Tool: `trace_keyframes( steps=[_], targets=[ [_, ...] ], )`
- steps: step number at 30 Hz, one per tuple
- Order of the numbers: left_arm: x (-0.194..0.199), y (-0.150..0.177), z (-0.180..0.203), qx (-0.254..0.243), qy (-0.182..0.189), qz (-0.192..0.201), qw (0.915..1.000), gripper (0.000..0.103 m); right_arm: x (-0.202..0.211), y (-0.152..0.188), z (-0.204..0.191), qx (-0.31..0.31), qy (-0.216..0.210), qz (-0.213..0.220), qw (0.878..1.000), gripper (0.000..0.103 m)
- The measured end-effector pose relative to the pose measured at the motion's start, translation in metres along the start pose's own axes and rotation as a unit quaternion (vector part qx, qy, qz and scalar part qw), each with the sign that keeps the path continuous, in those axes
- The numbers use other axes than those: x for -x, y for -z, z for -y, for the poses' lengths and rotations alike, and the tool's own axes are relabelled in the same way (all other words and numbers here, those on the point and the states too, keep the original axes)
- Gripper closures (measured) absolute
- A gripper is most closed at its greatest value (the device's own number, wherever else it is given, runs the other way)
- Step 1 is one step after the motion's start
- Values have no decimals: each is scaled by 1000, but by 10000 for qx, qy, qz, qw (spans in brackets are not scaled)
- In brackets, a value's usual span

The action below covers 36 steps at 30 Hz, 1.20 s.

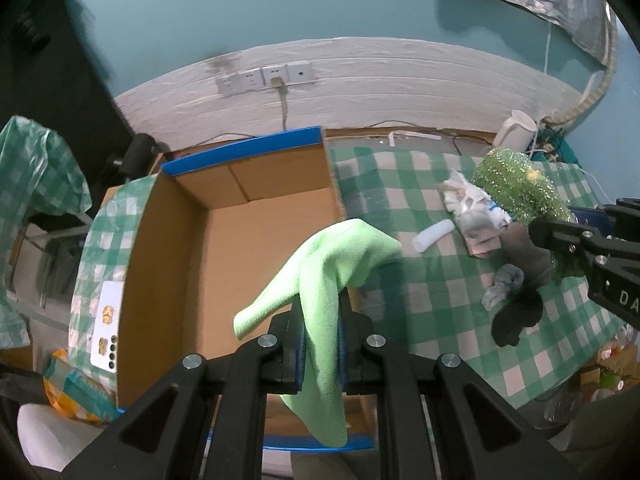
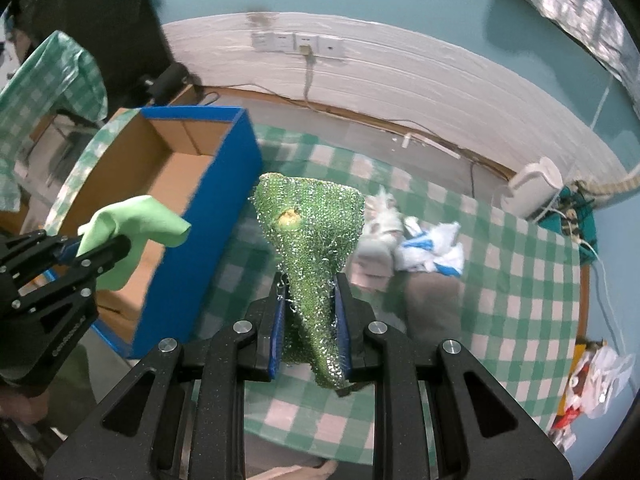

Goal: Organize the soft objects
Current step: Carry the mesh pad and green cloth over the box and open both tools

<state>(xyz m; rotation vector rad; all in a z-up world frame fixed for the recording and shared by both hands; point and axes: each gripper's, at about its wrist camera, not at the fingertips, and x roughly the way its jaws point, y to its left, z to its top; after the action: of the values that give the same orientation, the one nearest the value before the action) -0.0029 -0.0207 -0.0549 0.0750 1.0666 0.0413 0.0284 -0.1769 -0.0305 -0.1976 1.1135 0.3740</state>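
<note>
Box: one cardboard box, open, ahead of your left jaws.
Left gripper: clenched on one light-green cloth.
Right gripper: clenched on one glittery green piece.
Table: several loose soft items beyond right jaws.

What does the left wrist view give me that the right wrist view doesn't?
Left wrist only: the whole bare floor of the cardboard box, a dark sock and a white roll on the checked cloth.
Right wrist only: the box's blue outer wall.
Both: left gripper shut on the light green cloth, right gripper shut on the glittery green piece.
</note>
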Motion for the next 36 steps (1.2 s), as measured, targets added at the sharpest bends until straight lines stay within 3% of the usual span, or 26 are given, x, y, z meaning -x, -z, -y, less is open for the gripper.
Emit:
trace_keyframes(
  steps=[23,33,36],
  targets=[
    [-22,21,-105,865,-351,-251,9953,91,-38,-51,-112,779,-402,-251,9958,82],
    [-37,26,-127,1150,-508,-517,9907,91,-56,-61,-142,985,-642,-416,9922,82],
    [-40,25,-127,1162,-514,-599,9901,88,-60,-62,-145,995,-671,-411,9919,76]
  ],
)
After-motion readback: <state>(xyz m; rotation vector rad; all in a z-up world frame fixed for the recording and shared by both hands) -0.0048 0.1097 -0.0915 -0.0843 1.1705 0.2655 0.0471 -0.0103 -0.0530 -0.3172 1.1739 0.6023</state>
